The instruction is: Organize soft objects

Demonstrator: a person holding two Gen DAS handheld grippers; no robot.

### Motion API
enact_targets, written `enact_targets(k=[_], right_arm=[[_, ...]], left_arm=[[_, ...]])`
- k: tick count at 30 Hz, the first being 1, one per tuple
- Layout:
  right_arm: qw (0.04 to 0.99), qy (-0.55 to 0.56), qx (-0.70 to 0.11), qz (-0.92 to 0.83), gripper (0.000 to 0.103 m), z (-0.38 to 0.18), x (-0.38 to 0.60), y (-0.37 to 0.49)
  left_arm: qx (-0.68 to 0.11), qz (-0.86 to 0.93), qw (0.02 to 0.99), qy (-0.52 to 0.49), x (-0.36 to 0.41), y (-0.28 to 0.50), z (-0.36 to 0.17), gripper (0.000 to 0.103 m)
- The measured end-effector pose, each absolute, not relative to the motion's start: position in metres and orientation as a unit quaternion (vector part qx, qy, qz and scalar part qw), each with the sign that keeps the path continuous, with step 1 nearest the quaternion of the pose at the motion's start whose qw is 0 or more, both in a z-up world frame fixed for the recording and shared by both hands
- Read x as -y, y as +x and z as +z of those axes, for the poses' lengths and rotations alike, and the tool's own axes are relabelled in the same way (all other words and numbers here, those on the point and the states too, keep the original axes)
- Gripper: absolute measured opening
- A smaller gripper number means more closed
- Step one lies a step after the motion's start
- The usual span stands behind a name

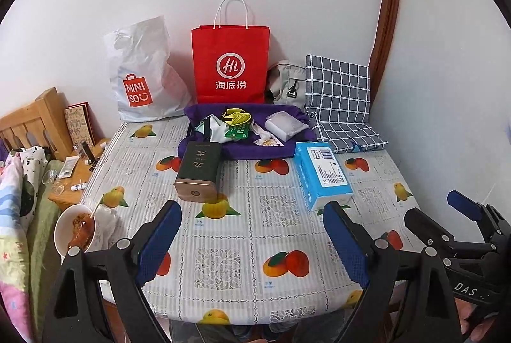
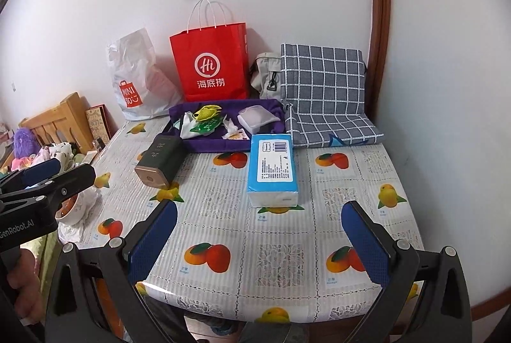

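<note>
Both the left gripper and the right gripper hover with jaws spread wide and holding nothing above the near part of the fruit-print table. The blue tissue pack lies flat mid-table just beside the purple tray of small items, with a dark green tin to its left and a folded checked cushion at the back right corner

Left gripper is wide open, holding nothing, low over the near edge of the desk. Just ahead to its right sits the blue tissue pack, with a dark tin ahead-left. Further out there's the purple tray of small stuff, and the right gripper pokes in on the far right.
</note>
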State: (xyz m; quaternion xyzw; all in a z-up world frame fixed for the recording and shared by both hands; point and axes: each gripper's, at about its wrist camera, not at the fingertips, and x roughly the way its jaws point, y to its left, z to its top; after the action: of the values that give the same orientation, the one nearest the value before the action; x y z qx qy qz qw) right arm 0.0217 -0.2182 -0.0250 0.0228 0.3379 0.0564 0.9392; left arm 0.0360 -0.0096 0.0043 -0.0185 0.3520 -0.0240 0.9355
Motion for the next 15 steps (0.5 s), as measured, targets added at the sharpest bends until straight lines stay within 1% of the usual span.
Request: enact_targets(k=[15], right_arm=[[0.940, 0.027, -0.335, 0.054, 0.101, -0.0211, 0.2199, 0.0164]], left_arm=[[-0.355, -0.024, 0.934, -0.019, 0.0089, 0.0330, 0.0028, 0.090]])
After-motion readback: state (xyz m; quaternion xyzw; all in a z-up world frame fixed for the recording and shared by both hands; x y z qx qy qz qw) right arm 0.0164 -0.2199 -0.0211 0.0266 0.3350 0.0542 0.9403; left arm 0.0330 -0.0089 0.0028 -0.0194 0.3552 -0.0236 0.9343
